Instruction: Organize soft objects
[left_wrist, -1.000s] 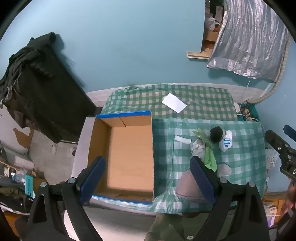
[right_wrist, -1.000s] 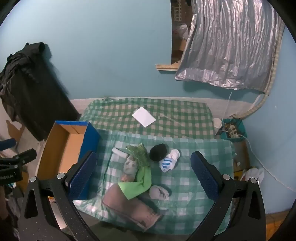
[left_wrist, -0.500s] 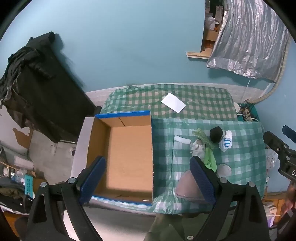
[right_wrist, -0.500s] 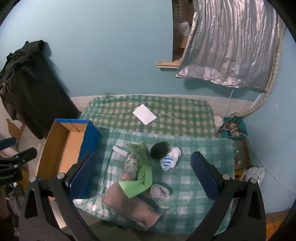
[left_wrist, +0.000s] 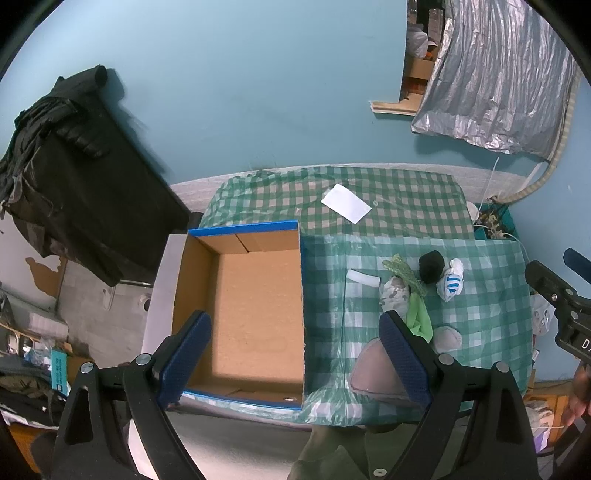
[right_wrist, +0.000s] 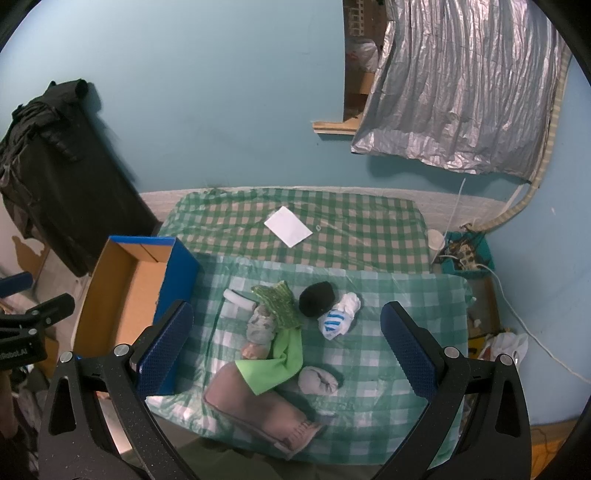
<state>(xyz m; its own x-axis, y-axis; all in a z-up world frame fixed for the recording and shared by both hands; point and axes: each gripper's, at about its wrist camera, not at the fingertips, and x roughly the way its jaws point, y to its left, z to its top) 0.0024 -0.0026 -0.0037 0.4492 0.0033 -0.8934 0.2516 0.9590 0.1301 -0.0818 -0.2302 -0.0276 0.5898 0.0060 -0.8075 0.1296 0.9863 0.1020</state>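
Flanking the sock pile (right_wrist: 280, 332), cardboard box (right_wrist: 122, 295) left, white card (right_wrist: 288, 226) behind

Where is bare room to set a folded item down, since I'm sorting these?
The open cardboard box with blue rim holds nothing. The green checked tablecloth lies bare right of the white-and-blue striped sock and around the white paper sheet. Crowded: the pile around the bright green cloth.

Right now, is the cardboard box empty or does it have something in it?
Empty: the cardboard box shows only bare brown floor in the left wrist view.
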